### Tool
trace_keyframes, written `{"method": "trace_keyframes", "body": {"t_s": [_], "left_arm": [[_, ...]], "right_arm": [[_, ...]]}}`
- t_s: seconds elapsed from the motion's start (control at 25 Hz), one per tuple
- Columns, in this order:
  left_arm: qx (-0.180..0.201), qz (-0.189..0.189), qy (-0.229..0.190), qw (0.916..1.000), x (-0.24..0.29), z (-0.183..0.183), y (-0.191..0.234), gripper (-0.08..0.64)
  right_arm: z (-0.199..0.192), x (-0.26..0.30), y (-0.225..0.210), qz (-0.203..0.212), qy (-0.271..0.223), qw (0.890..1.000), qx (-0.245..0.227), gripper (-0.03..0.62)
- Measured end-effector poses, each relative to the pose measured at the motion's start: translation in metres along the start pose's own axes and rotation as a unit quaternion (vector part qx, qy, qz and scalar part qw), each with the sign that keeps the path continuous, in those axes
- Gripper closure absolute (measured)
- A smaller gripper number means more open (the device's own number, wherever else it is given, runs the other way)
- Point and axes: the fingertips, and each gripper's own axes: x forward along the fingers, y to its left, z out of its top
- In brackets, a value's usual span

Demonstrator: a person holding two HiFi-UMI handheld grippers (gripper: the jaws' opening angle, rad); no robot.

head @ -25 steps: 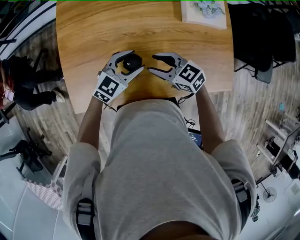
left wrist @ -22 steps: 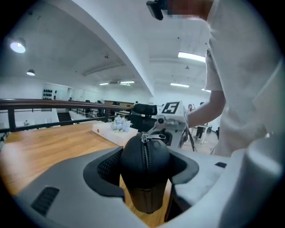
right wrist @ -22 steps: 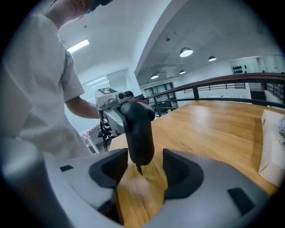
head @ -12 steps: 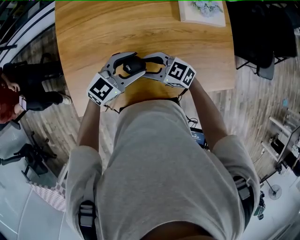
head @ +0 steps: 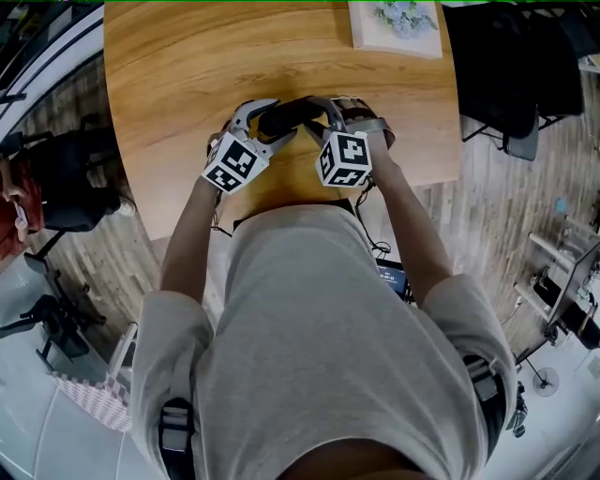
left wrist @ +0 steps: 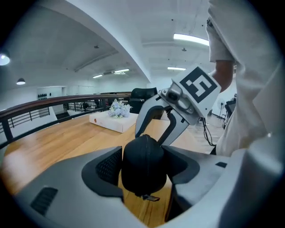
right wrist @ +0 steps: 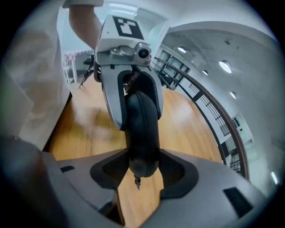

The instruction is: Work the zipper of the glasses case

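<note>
Glasses case (head: 292, 114) has moved right, closed, clamped in left gripper (left wrist: 144, 168).

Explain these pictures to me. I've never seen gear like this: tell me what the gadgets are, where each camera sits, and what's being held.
There is no robot here: a person holds a two-fingered tool in each hand. One picture looks down from a camera on the person's head. The other two come from cameras riding on the tools. On the wooden table sits a white box with flowers. The left gripper clamps one end of a black glasses case. The right gripper has just been closing its fingers around the other end, where a zipper pull dangles, and they seem to touch it.
</note>
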Motion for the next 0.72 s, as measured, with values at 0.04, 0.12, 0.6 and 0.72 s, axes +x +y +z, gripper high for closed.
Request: {"method": "trace_keyframes", "body": {"t_s": [0.04,0.12,0.6,0.72], "left_arm": [[0.007,0.002,0.006,1.0000,0.008,-0.004,0.002,0.288],[0.020,0.006,0.020,0.9996,0.020,-0.012,0.008,0.288],[0.062,0.027,0.112,0.9914,0.048,-0.056,0.030,0.288],[0.060,0.042,0.126,0.9893,0.051,-0.063,0.031,0.288]], "right_arm": [[-0.006,0.005,-0.003,-0.008,0.022,1.000,-0.015,0.368],[-0.015,0.014,-0.007,-0.021,0.056,0.998,-0.034,0.369],[-0.031,0.042,-0.006,-0.077,0.118,0.990,-0.027,0.368],[-0.030,0.043,-0.005,-0.094,0.117,0.988,-0.025,0.368]]}}
